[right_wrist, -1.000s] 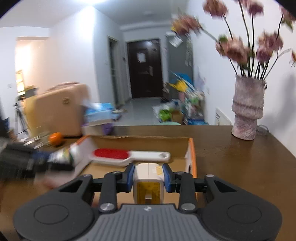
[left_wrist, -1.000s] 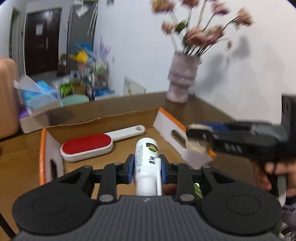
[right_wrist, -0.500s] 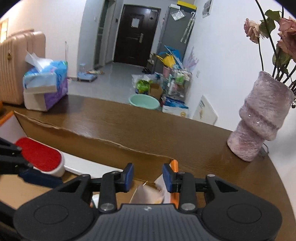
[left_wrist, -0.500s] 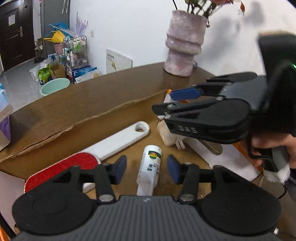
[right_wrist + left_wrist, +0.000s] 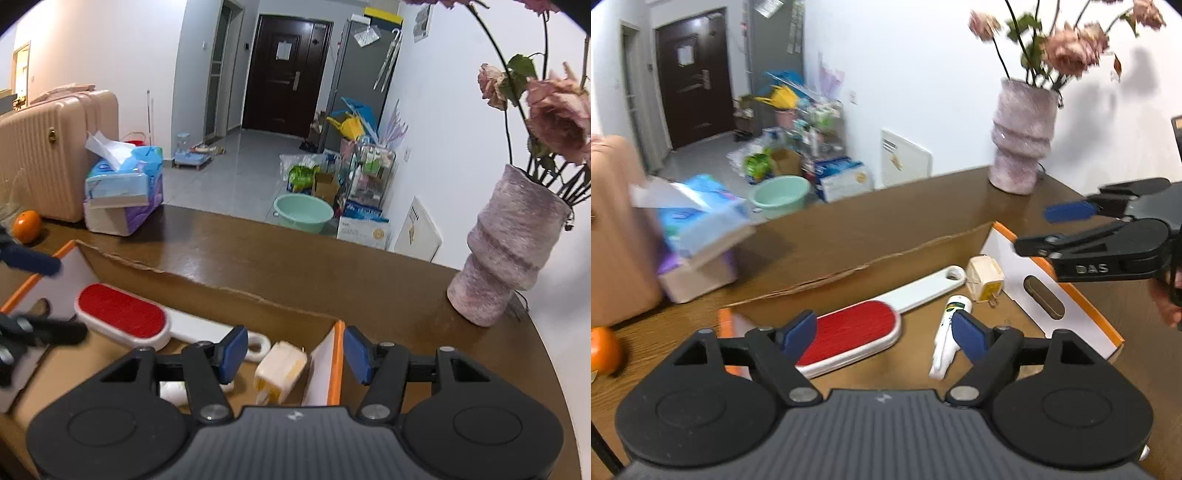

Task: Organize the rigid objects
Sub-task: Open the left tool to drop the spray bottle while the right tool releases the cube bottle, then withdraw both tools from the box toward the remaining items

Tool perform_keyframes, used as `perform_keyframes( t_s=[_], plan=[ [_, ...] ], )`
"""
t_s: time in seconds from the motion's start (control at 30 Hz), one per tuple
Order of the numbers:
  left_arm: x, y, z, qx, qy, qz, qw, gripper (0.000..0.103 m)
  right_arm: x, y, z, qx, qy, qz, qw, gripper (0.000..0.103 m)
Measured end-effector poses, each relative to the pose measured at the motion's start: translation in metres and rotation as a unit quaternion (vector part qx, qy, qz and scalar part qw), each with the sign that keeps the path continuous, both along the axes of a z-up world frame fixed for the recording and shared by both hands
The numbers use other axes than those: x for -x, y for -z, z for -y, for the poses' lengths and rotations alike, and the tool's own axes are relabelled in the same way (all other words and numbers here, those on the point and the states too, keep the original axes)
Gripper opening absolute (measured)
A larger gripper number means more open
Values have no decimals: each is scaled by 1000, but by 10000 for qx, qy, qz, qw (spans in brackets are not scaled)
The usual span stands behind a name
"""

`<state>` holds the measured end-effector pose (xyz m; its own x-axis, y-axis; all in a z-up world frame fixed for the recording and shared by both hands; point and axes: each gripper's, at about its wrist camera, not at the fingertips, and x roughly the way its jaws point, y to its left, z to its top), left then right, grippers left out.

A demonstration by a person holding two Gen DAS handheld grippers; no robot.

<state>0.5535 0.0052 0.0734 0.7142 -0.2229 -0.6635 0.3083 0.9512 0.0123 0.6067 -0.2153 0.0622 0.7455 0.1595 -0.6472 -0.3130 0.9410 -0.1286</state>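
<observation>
An open cardboard box (image 5: 1049, 284) with orange-edged flaps lies on the wooden table. Inside lie a red-and-white lint brush (image 5: 875, 325), a white spray bottle (image 5: 947, 332) and a cream plug adapter (image 5: 984, 282). My left gripper (image 5: 884, 334) is open and empty, above the box over the brush and bottle. My right gripper (image 5: 290, 354) is open and empty, above the adapter (image 5: 280, 371) and the box's right flap (image 5: 327, 363). The brush (image 5: 122, 315) also shows in the right wrist view. The right gripper (image 5: 1071, 225) shows at the right of the left wrist view.
A pink vase (image 5: 509, 254) with dried flowers stands at the table's far right. A tissue pack (image 5: 122, 192) and an orange (image 5: 26, 225) sit at the far left. A beige suitcase (image 5: 48, 155) stands behind. The floor beyond holds a green basin (image 5: 303, 212).
Both grippers let go: the left released the bottle, the right dropped the adapter, both now lying in the box. Both grippers opened wider and pulled back and up.
</observation>
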Motion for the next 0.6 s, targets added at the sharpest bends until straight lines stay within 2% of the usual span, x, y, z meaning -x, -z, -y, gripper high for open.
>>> perform_keyframes(
  t_s=[0.1,0.2,0.3,0.5,0.57,0.6],
  plan=[
    [29,-22,-10,-30,-163,163,9997,86,19,-18,3,15,-17,-43,10000,58],
    [64,-43,-23,-25,-356,344,9988,93,48,-36,3,120,-61,90,9999,68],
    [99,-55,-32,-19,-581,519,9970,100,80,-49,2,297,-154,210,9992,70],
    [162,-63,-35,157,-1076,867,9903,103,140,-63,7,293,-213,383,9986,73],
    [179,-63,-35,241,-1196,1003,9875,103,158,-62,10,158,-214,455,9986,77],
    [188,-62,-36,340,-1241,1029,9863,103,167,-61,12,71,-188,489,9986,82]
  ],
)
